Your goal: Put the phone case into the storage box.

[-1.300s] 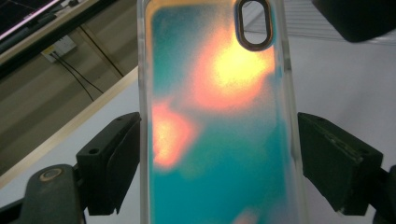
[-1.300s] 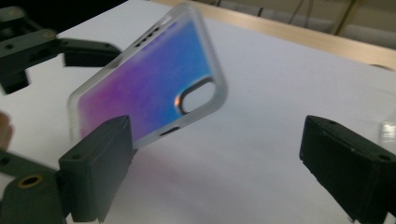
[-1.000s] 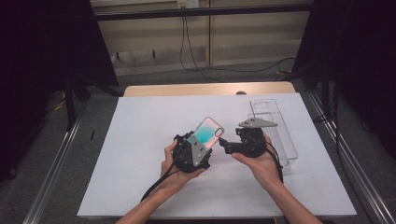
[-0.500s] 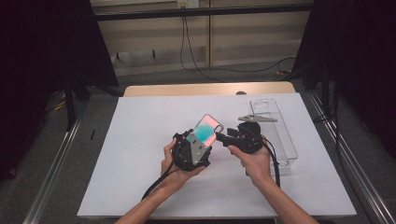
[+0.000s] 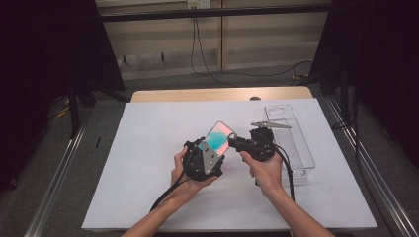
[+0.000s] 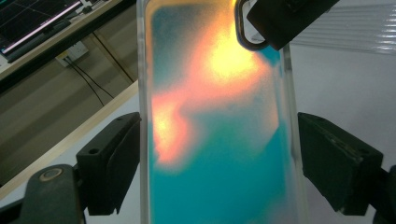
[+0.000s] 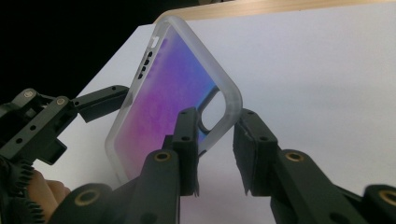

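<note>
While the left gripper (image 5: 210,150) is clamping the phone case (image 5: 218,137) by its long edges, jaws squeezed tight against both sides, the right gripper (image 5: 236,142) is coming in from three o'clock and has just been closing on the case's corner by the camera cutout. In the right gripper view its jaws are straddling that corner, one inside the cutout and one outside the rim; a sliver of gap is showing on the outer side, so the pinch looks not quite made. The case is hanging above the middle of the white mat (image 5: 148,148), tilted up toward one o'clock. A clear plastic tray (image 5: 296,148) is lying at three o'clock. This looks like a handover or a two-handed grip in the making. The next move probably calls for the right jaws finishing their squeeze before the left ones are letting go.
</note>
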